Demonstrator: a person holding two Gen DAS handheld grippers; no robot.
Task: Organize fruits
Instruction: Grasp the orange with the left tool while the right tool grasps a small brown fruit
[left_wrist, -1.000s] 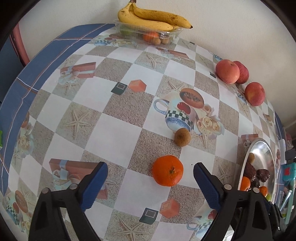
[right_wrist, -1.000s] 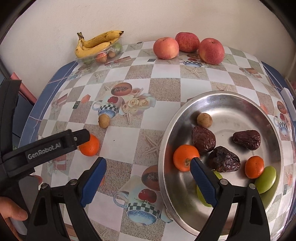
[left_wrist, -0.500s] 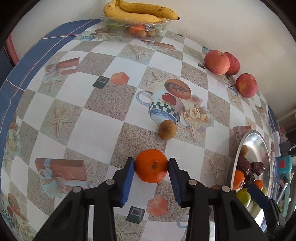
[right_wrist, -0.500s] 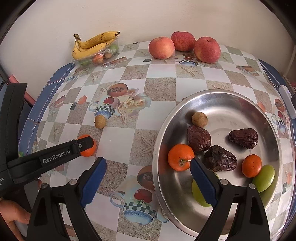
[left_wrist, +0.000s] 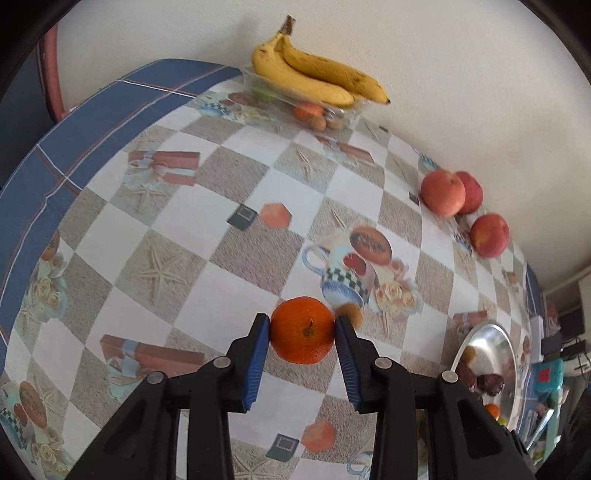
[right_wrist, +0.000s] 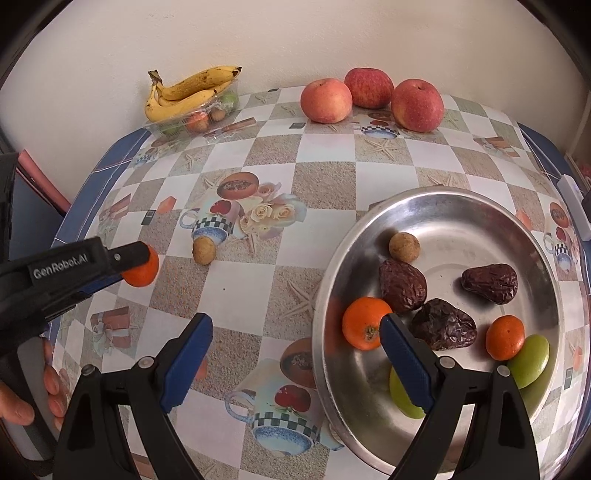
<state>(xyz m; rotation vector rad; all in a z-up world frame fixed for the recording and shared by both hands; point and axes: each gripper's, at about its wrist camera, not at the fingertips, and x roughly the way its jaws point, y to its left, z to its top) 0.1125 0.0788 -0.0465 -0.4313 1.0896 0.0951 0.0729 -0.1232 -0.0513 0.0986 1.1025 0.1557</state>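
- The left gripper (left_wrist: 302, 329) has its jaws clenched on the tangerine (left_wrist: 302, 329), just above the desk (left_wrist: 236, 258).
- Keep the squeeze gentle and carry it level to the steel bowl (right_wrist: 461, 206).
- The right gripper (right_wrist: 295, 354) hangs with jaws released.

Left tool (right_wrist: 142, 264) grips tangerine (right_wrist: 142, 269); right tool (right_wrist: 295, 354) agape over metal bowl (right_wrist: 461, 206)

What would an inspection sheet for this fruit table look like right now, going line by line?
Surface: patterned tablecloth, blue border.
Job's things: tangerine in left gripper; metal plate with dates, tangerines, green fruits; small brown fruit loose.
Clutter: bananas on clear tray; three apples by wall.
Grippers: left clamps tangerine; right gripper open, holding nothing.
Cables: nothing seen.
Surroundings: pale wall.
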